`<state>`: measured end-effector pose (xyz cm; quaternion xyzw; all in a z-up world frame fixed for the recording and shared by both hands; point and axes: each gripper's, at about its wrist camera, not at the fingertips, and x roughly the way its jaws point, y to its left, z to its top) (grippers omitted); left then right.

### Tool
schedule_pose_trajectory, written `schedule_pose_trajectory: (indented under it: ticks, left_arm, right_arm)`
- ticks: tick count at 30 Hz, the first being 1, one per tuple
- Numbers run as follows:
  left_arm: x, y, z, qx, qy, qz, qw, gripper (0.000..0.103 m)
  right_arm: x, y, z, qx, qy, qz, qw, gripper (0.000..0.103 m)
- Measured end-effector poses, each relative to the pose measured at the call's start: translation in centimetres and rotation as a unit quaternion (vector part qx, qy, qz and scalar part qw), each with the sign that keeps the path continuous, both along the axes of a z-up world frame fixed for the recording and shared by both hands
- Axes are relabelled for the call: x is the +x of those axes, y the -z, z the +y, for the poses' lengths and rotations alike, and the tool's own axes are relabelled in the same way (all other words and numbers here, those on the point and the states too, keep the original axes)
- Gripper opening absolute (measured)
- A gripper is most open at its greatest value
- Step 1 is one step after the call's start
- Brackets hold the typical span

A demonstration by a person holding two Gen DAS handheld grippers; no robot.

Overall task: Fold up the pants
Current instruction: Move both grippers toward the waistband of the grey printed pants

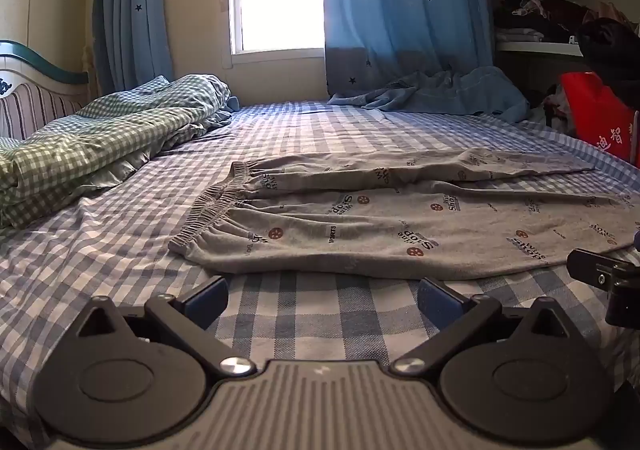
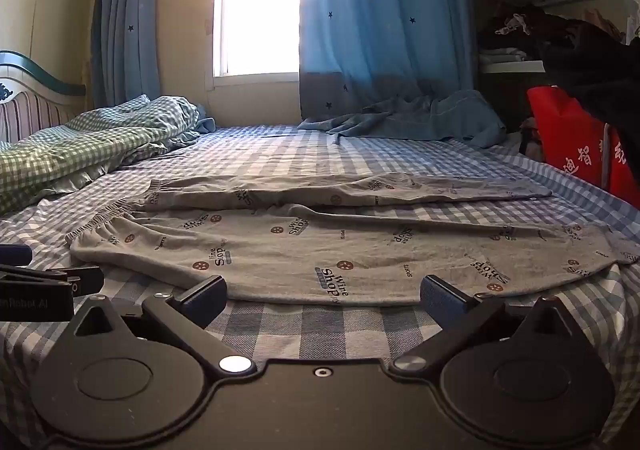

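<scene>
Grey printed pants (image 1: 380,226) lie flat on the blue checked bed sheet (image 1: 320,314), waistband to the left and both legs running right. They also show in the right wrist view (image 2: 340,250). My left gripper (image 1: 322,296) is open and empty, just short of the pants' near edge by the waist end. My right gripper (image 2: 323,294) is open and empty, its fingertips at the near edge of the near leg. Part of the right gripper shows at the right edge of the left wrist view (image 1: 604,278). Part of the left gripper shows at the left edge of the right wrist view (image 2: 44,286).
A crumpled green checked quilt (image 1: 92,141) lies at the left by the headboard (image 1: 36,89). A blue cloth (image 1: 444,93) lies at the far side under the curtains. A red bag (image 1: 600,117) and cluttered shelves (image 1: 560,17) stand at the right.
</scene>
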<state>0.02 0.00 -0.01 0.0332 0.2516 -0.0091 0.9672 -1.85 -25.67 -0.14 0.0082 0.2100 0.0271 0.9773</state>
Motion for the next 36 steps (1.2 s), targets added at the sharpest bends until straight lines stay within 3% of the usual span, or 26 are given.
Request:
schedule_pose_trajectory:
  ticks: [36]
  left_arm:
    - [1.0, 0.3, 0.7, -0.019, 0.001, 0.010, 0.9998, 0.103]
  right_arm:
    - [1.3, 0.5, 1.0, -0.012, -0.006, 0.014, 1.000, 0.102]
